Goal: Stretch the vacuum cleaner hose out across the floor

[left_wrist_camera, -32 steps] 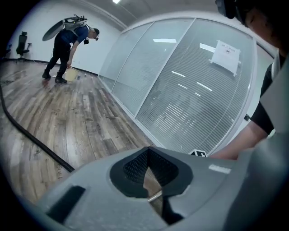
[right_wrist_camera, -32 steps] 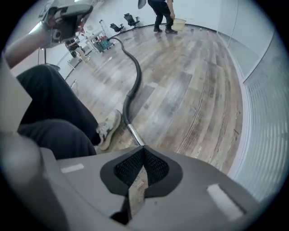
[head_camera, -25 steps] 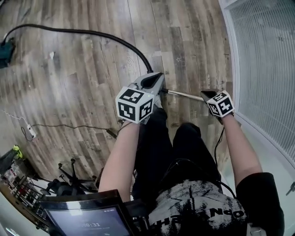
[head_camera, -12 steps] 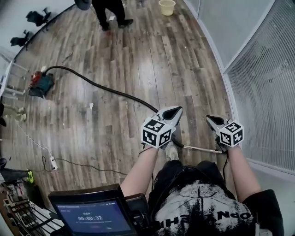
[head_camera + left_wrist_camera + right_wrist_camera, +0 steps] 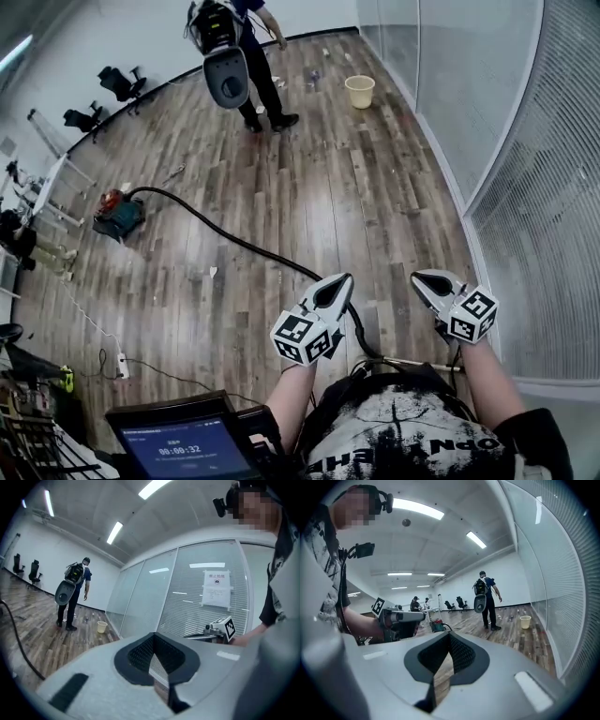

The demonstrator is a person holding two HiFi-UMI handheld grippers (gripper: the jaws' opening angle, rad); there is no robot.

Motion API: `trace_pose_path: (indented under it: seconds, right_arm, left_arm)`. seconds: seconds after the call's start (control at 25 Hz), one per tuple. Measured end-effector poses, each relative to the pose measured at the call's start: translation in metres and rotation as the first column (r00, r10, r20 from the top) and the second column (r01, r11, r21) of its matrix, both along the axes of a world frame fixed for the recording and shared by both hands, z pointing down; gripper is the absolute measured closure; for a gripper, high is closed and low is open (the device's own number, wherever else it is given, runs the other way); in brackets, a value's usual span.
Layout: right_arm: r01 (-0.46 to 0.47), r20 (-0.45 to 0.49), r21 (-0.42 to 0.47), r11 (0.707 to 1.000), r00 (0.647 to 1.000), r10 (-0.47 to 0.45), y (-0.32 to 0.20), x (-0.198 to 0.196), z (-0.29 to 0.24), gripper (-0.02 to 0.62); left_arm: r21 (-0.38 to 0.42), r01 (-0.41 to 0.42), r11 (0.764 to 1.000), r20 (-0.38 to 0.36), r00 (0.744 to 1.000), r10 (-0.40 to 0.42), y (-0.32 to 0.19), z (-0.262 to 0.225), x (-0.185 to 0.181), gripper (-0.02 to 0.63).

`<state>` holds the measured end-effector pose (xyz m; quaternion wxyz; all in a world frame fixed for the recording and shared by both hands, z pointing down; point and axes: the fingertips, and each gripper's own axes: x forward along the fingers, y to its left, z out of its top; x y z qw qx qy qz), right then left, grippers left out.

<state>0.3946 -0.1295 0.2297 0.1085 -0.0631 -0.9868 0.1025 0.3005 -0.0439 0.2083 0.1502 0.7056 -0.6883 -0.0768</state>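
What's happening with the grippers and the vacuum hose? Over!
Left gripper and right gripper both shut, empty, held in the air. Hose lies on floor, running from vacuum toward us. Person and bucket far beyond, apart from hose.

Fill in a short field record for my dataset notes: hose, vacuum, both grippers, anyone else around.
hose: black, lying on the floor, runs from the vacuum to near the wearer's feet
vacuum cleaner: on the floor, left side
left gripper: shut, empty
right gripper: shut, empty
bystander: standing at the far end, near the yellow bucket
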Motion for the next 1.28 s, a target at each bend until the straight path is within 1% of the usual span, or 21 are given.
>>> trace_pose_path:
  seconds: [0.12, 0.28, 0.44, 0.52, 0.68, 0.76, 0.84, 0.96, 1.12, 1.28]
  right_arm:
    - [0.028, 0.032, 0.018, 0.999, 0.999, -0.029, 0.006, 0.014, -0.006, 0.588]
    - [0.123, 0.042, 0.037, 0.992, 0.991, -0.125, 0.014, 0.034, -0.013, 0.588]
    - [0.194, 0.036, 0.1, 0.976, 0.979, -0.199, 0.007, 0.067, -0.03, 0.588]
    - [0.224, 0.032, 0.117, 0.968, 0.973, -0.229, 0.0, 0.088, -0.036, 0.588]
    - [0.26, 0.021, 0.133, 0.956, 0.964, -0.265, -0.011, 0.149, -0.052, 0.588]
    - [0.277, 0.022, 0.153, 0.949, 0.959, -0.284, -0.014, 0.166, -0.059, 0.588]
    - [0.286, 0.023, 0.179, 0.942, 0.955, -0.294, -0.013, 0.168, -0.059, 0.588]
    - [0.293, 0.027, 0.2, 0.935, 0.952, -0.304, -0.01, 0.159, -0.058, 0.589]
    - [0.305, 0.024, 0.212, 0.929, 0.948, -0.316, -0.008, 0.152, -0.057, 0.589]
    - [0.296, 0.017, 0.228, 0.927, 0.951, -0.308, -0.008, 0.147, -0.056, 0.589]
  left_arm:
    - [0.037, 0.013, 0.999, 0.039, 0.999, -0.014, 0.011, -0.016, 0.023, 0.606]
    - [0.057, 0.076, 0.995, 0.048, 0.996, -0.078, 0.017, -0.03, 0.052, 0.606]
    - [0.079, 0.13, 0.988, 0.088, 0.987, -0.137, 0.013, -0.048, 0.093, 0.606]
    - [0.081, 0.169, 0.982, 0.082, 0.981, -0.176, 0.009, -0.053, 0.117, 0.606]
    - [0.084, 0.236, 0.968, 0.064, 0.968, -0.242, 0.004, -0.067, 0.181, 0.606]
    - [0.093, 0.263, 0.96, 0.062, 0.961, -0.269, 0.001, -0.074, 0.199, 0.606]
    - [0.09, 0.275, 0.957, 0.055, 0.958, -0.28, 0.001, -0.072, 0.202, 0.606]
    - [0.071, 0.274, 0.959, 0.064, 0.958, -0.279, 0.0, -0.065, 0.197, 0.606]
    - [0.052, 0.274, 0.96, 0.08, 0.957, -0.278, -0.003, -0.063, 0.188, 0.606]
    - [0.045, 0.265, 0.963, 0.1, 0.958, -0.268, -0.008, -0.067, 0.185, 0.606]
